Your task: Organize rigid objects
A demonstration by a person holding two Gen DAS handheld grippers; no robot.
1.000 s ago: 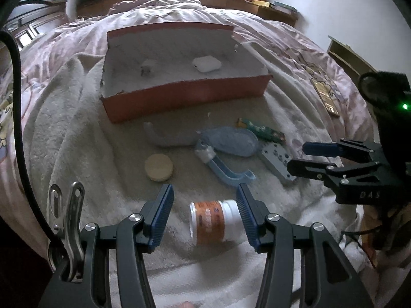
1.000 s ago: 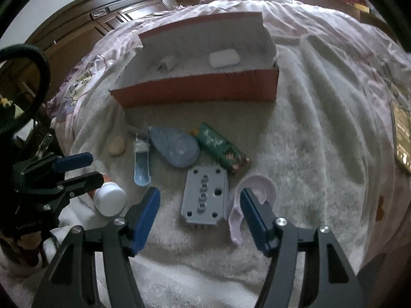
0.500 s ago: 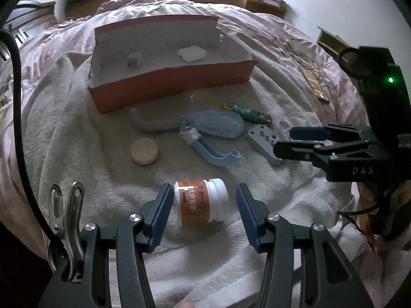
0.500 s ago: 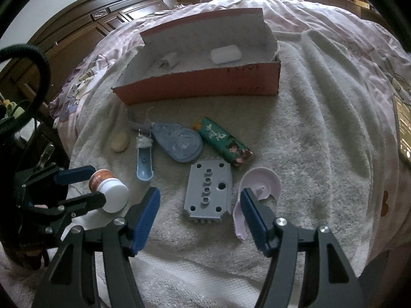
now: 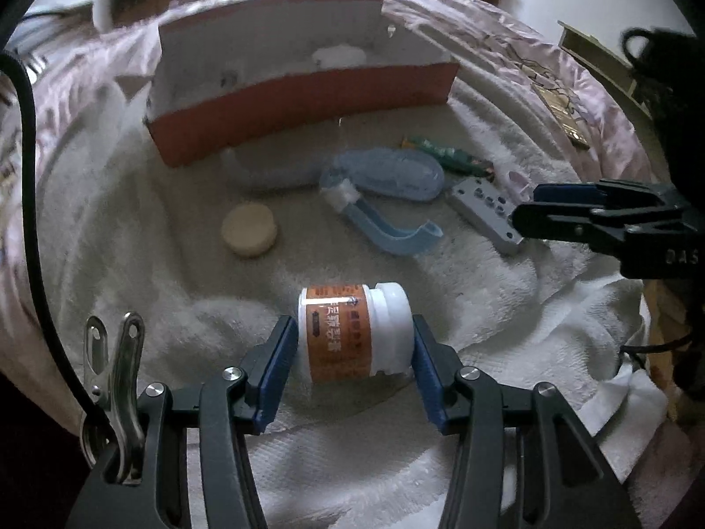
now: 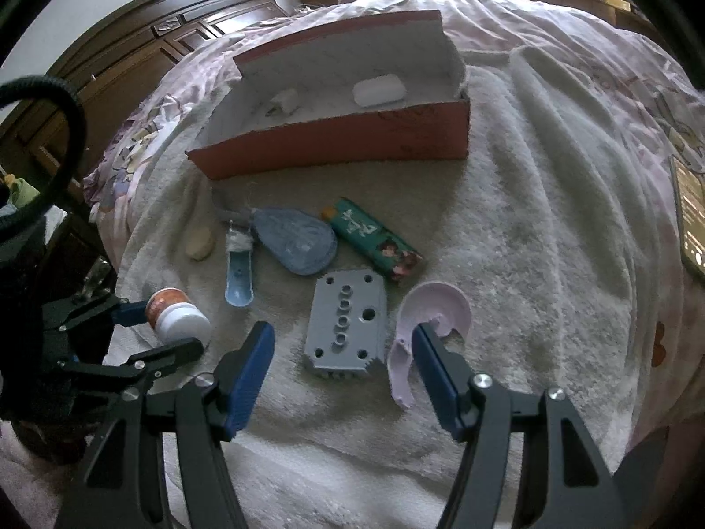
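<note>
A white-capped pill bottle with an orange label (image 5: 343, 335) lies on its side on the pale towel. My left gripper (image 5: 352, 330) straddles it lengthwise. Its jaws are closing, and the blue pads meet the bottle's base and cap. From the right wrist view the same bottle (image 6: 176, 313) sits between the left gripper's (image 6: 163, 328) fingers at the left edge. My right gripper (image 6: 341, 330) hovers open over a grey plate with holes (image 6: 346, 322) and a pink curved piece (image 6: 436, 308), holding nothing. The red cardboard box (image 6: 352, 141) stands further back.
On the towel lie a green packet (image 6: 374, 242), a blue oval pouch (image 6: 295, 240), a blue scoop-shaped piece (image 6: 238, 273) and a beige disc (image 5: 249, 231). The box holds a white case (image 6: 379, 90) and a small white plug (image 6: 282, 103). A dark phone (image 6: 692, 220) lies at the right.
My left gripper has sunk onto the bottle, which now lies deeper between its fingers, and the jaws have narrowed onto it. The right gripper has stayed where it was.
</note>
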